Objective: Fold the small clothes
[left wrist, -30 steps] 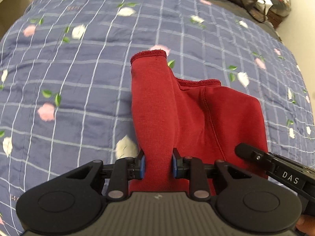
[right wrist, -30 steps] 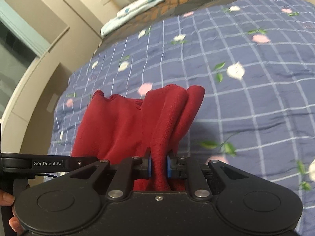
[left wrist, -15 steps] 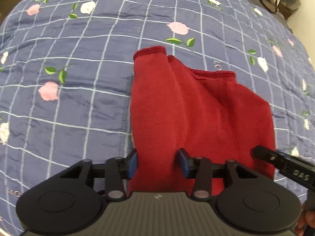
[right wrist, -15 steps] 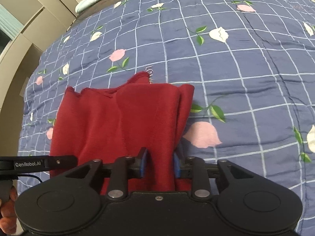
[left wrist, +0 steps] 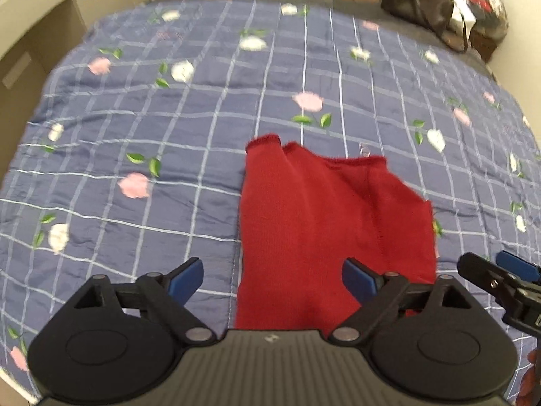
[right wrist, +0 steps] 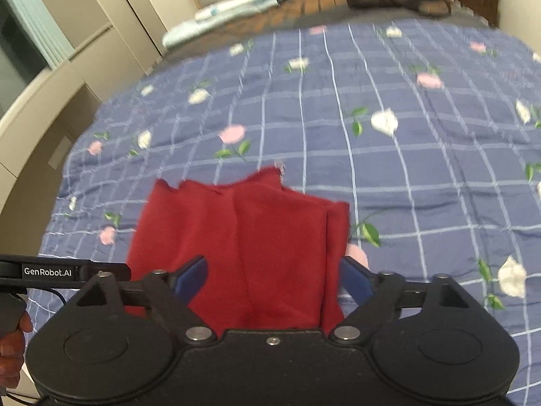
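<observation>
The blue floral quilt (left wrist: 169, 203) covers the bed; on it lies the red garment (left wrist: 331, 223), folded in layers. The left gripper (left wrist: 272, 279) and the right gripper (right wrist: 272, 277) straddle its near edge, their jaws opening, pads clear of the cloth. A clean release calls for lifting straight off, so no layer drags or unfolds.

A small red knit garment (left wrist: 324, 223) lies folded flat on the bedspread.
</observation>
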Tool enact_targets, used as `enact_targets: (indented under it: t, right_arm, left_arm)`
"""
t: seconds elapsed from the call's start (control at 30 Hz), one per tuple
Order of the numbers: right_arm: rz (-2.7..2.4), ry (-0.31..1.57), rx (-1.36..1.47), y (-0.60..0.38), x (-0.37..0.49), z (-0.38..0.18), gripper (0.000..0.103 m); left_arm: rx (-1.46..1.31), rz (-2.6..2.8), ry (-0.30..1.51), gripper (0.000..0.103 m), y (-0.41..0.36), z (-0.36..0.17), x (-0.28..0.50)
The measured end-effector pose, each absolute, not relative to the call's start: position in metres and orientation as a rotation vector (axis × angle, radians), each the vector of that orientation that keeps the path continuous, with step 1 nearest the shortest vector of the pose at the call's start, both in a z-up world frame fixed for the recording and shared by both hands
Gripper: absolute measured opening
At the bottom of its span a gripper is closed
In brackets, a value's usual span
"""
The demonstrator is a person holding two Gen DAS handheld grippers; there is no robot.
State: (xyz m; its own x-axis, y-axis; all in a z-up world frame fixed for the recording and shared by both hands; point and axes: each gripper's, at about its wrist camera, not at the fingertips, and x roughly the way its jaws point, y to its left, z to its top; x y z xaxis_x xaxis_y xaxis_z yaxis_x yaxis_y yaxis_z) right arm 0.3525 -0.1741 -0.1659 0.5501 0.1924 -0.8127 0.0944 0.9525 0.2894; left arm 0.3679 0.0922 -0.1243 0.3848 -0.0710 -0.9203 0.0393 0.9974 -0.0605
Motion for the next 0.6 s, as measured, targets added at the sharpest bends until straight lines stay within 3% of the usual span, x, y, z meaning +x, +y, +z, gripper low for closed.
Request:
enact_targets:
  t: [0.07, 0.2, 0.6]
  right_arm:
    - [0.064, 0.946, 0.304, -0.173, 0.34, -0.15, 0.098]
    - [0.076, 0.865, 0.279, -0.173, 0.308, -0.117, 0.102]
    - [0.108, 0.674, 0.212, -0.18, 0.184, -0.034, 0.102]
  left_arm:
    - [-0.026, -0.05, 1.127, 0.098, 0.092, -0.107, 0.351]
    - [-0.019, -0.014, 1.03, 0.101, 0.094, -0.073, 0.31]
    - [-0.045, 0.051, 0.866, 0.103, 0.102, -0.011, 0.171]
